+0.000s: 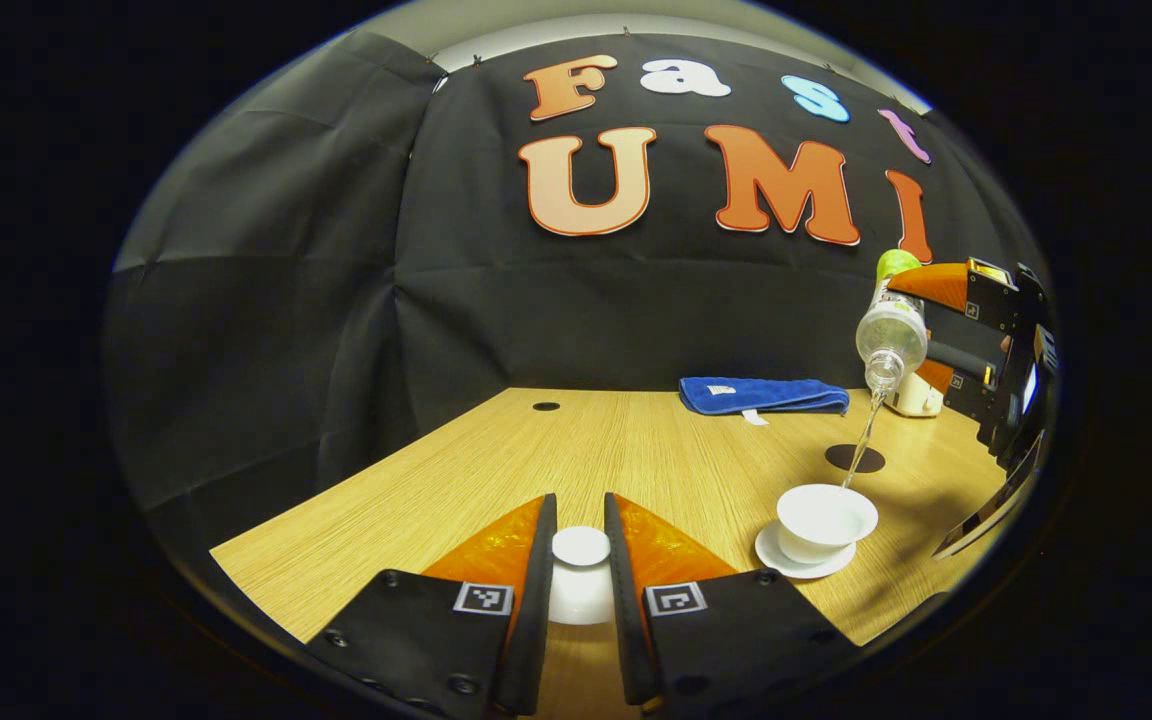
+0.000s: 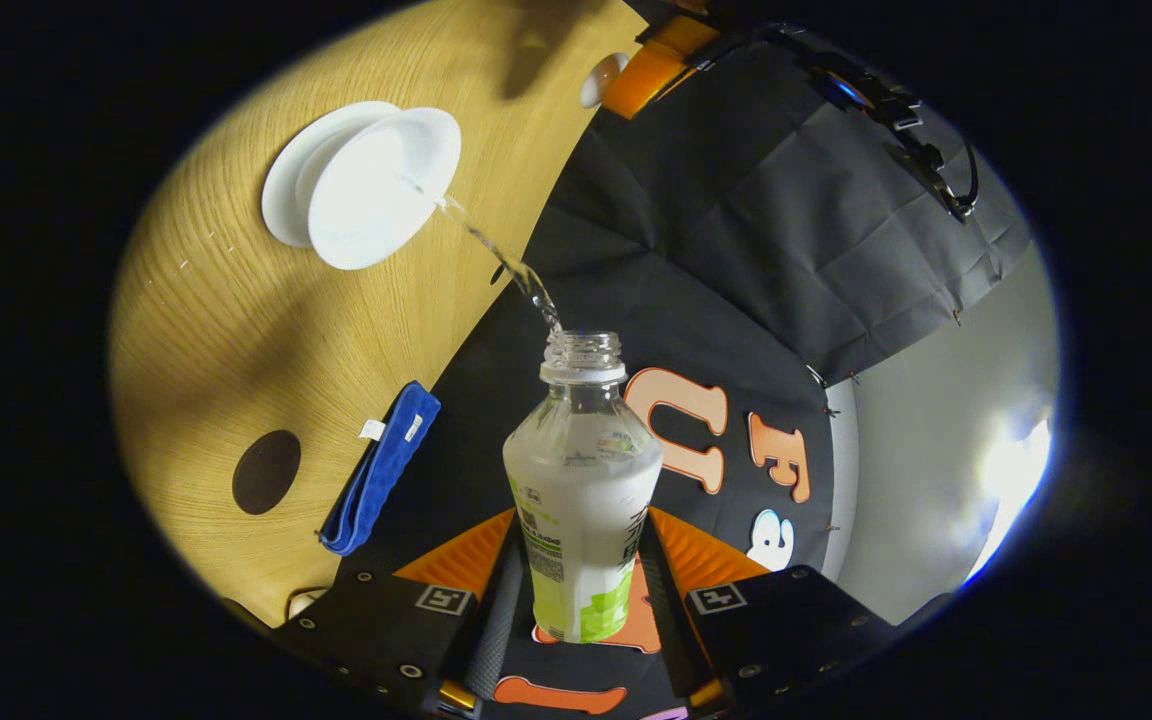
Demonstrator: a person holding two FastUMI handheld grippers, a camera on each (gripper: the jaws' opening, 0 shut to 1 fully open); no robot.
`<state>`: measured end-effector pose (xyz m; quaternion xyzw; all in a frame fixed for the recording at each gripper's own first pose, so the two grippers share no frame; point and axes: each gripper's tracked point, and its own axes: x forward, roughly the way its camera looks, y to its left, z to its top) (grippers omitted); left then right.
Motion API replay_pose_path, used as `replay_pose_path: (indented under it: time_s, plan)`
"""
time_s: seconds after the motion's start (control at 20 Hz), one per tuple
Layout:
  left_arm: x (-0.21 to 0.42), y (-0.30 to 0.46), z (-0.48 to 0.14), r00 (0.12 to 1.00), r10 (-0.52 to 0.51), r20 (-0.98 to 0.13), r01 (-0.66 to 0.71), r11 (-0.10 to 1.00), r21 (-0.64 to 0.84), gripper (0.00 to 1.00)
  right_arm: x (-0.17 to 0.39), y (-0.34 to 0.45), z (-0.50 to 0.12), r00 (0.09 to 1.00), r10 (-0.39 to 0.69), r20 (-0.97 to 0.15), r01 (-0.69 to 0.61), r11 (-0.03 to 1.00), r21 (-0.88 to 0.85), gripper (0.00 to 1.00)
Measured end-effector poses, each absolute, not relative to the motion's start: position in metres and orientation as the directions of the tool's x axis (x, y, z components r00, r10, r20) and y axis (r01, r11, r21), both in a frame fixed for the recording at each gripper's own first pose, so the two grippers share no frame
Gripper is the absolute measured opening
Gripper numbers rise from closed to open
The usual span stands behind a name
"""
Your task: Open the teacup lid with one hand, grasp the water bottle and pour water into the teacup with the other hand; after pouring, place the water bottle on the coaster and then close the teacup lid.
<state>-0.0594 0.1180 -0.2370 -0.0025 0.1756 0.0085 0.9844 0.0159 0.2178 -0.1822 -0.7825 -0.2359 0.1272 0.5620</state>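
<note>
My left gripper (image 1: 581,548) is shut on the white teacup lid (image 1: 580,575), holding it over the table's near edge. To its right the white teacup (image 1: 824,520) stands uncovered on its saucer (image 1: 804,563). My right gripper (image 1: 946,330) is shut on the clear water bottle (image 1: 891,325), tilted neck-down above the cup, and a thin stream of water falls into the cup. In the right gripper view the bottle (image 2: 584,480) sits between the fingers of my right gripper (image 2: 581,545), and water arcs from its open neck to the teacup (image 2: 384,185). A dark round coaster (image 1: 854,458) lies behind the cup.
A folded blue cloth (image 1: 764,395) lies at the back of the wooden table (image 1: 496,470), beside the coaster (image 2: 266,472) in the right gripper view. A small white object (image 1: 914,398) sits behind the bottle. A small dark hole (image 1: 545,407) marks the table's far left.
</note>
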Motion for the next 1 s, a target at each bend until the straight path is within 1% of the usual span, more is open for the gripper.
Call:
replay_pose_path:
  time_s: [0.05,0.2,0.25,0.3,0.35,0.4,0.45,0.65,0.7,0.75,0.9,0.95,1.0]
  plan:
    - [-0.059,0.118,-0.235,0.939,0.018,-0.342,-0.020,1.000,-0.003,0.31,0.018,0.217,-0.183,0.855,0.514,0.069,0.235,-0.264,-0.935,0.64]
    - [-0.060,0.118,-0.236,0.938,0.015,-0.347,-0.016,1.000,0.000,0.34,0.017,0.219,-0.182,0.846,0.529,0.064,0.250,-0.288,-0.924,0.64]
    - [-0.060,0.117,-0.236,0.937,0.014,-0.350,-0.014,1.000,0.002,0.34,0.017,0.218,-0.183,0.840,0.539,0.062,0.256,-0.293,-0.921,0.64]
    - [-0.060,0.117,-0.236,0.937,0.011,-0.349,-0.011,1.000,0.002,0.31,0.017,0.218,-0.183,0.836,0.545,0.062,0.262,-0.299,-0.917,0.64]
    - [-0.060,0.117,-0.235,0.937,0.010,-0.349,-0.010,1.000,0.001,0.34,0.016,0.220,-0.183,0.830,0.554,0.061,0.270,-0.305,-0.913,0.64]
    - [-0.060,0.117,-0.236,0.937,0.008,-0.349,-0.009,1.000,-0.001,0.31,0.015,0.221,-0.183,0.826,0.560,0.058,0.276,-0.312,-0.909,0.64]
    - [-0.060,0.116,-0.236,0.936,0.005,-0.352,-0.006,1.000,-0.002,0.34,0.015,0.220,-0.183,0.820,0.570,0.056,0.282,-0.317,-0.906,0.64]
    - [-0.062,0.114,-0.236,0.934,-0.004,-0.358,0.003,1.000,-0.005,0.34,0.014,0.224,-0.184,0.801,0.597,0.044,0.302,-0.339,-0.891,0.64]
    - [-0.062,0.112,-0.237,0.934,-0.005,-0.357,0.003,1.000,-0.006,0.32,0.014,0.226,-0.184,0.797,0.602,0.042,0.305,-0.341,-0.889,0.64]
    - [-0.062,0.110,-0.238,0.934,-0.008,-0.358,0.006,1.000,-0.007,0.34,0.013,0.226,-0.185,0.793,0.608,0.038,0.305,-0.343,-0.888,0.64]
    - [-0.062,0.109,-0.234,0.936,-0.008,-0.352,0.008,1.000,-0.001,0.34,0.014,0.223,-0.185,0.786,0.618,0.017,0.285,-0.337,-0.897,0.64]
    - [-0.062,0.108,-0.234,0.936,-0.010,-0.351,0.011,1.000,0.000,0.34,0.016,0.223,-0.187,0.787,0.616,0.007,0.270,-0.334,-0.903,0.67]
    - [-0.061,0.107,-0.234,0.937,-0.010,-0.350,0.012,1.000,0.002,0.31,0.017,0.222,-0.188,0.789,0.615,0.003,0.257,-0.326,-0.910,0.64]
